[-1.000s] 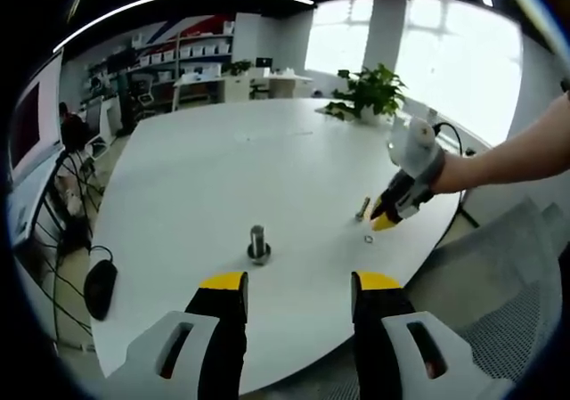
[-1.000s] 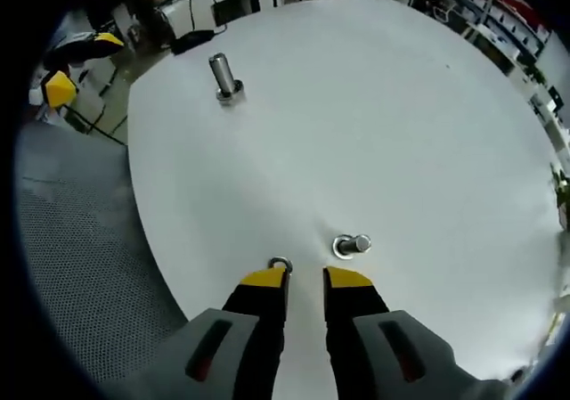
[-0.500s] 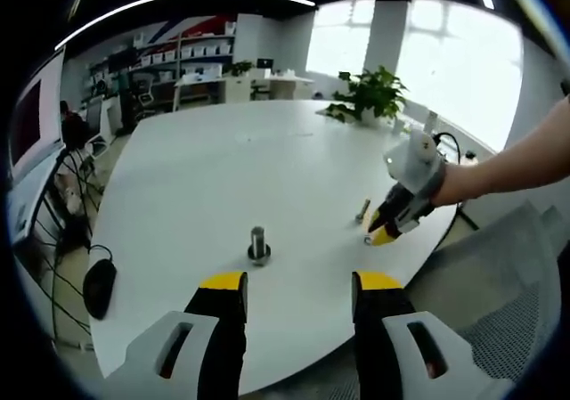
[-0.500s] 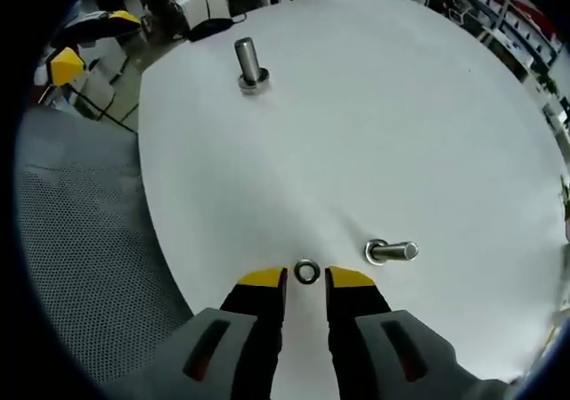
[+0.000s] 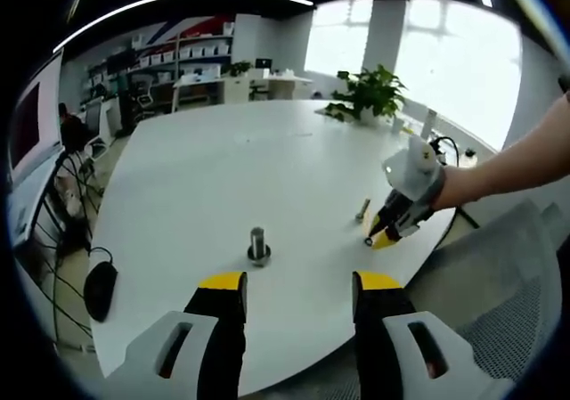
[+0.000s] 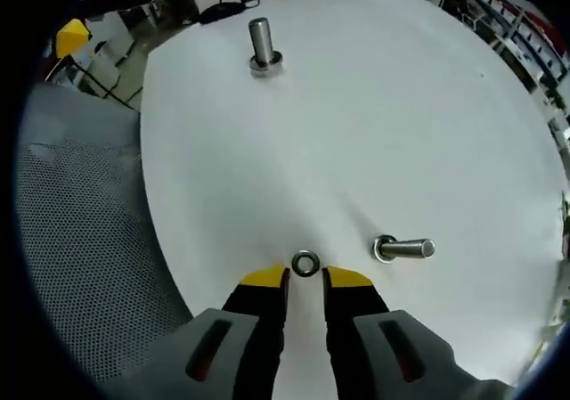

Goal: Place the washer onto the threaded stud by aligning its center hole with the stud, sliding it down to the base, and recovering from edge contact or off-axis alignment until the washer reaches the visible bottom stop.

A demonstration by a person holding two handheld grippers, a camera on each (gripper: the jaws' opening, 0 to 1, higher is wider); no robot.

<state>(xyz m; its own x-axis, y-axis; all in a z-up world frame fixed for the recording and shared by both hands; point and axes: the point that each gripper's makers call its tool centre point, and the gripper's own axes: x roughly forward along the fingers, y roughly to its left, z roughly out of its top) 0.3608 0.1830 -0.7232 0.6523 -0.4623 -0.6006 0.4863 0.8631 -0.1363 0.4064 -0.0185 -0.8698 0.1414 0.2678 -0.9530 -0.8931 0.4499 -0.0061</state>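
A short threaded stud (image 5: pixel 258 244) stands upright on the white round table (image 5: pixel 214 177), just ahead of my left gripper (image 5: pixel 300 284), which is open and holds nothing. In the right gripper view the same stud (image 6: pixel 260 44) is far off at the top. The small steel washer (image 6: pixel 305 264) lies flat on the table, right at the tips of my right gripper (image 6: pixel 305 280). Its jaws stand a narrow gap apart, one to each side of the washer. From the left gripper view, the right gripper (image 5: pixel 385 235) points down at the table's near right edge.
A second bolt (image 6: pixel 405 248) lies on its side just right of the washer. A black mouse (image 5: pixel 100 287) sits at the table's left edge. A grey mesh chair (image 6: pixel 80 240) is beside the table. A potted plant (image 5: pixel 370 93) stands at the far side.
My right gripper has shifted so the washer, first beside its left tip, now sits centred at the tips. The left gripper and stud have not moved.
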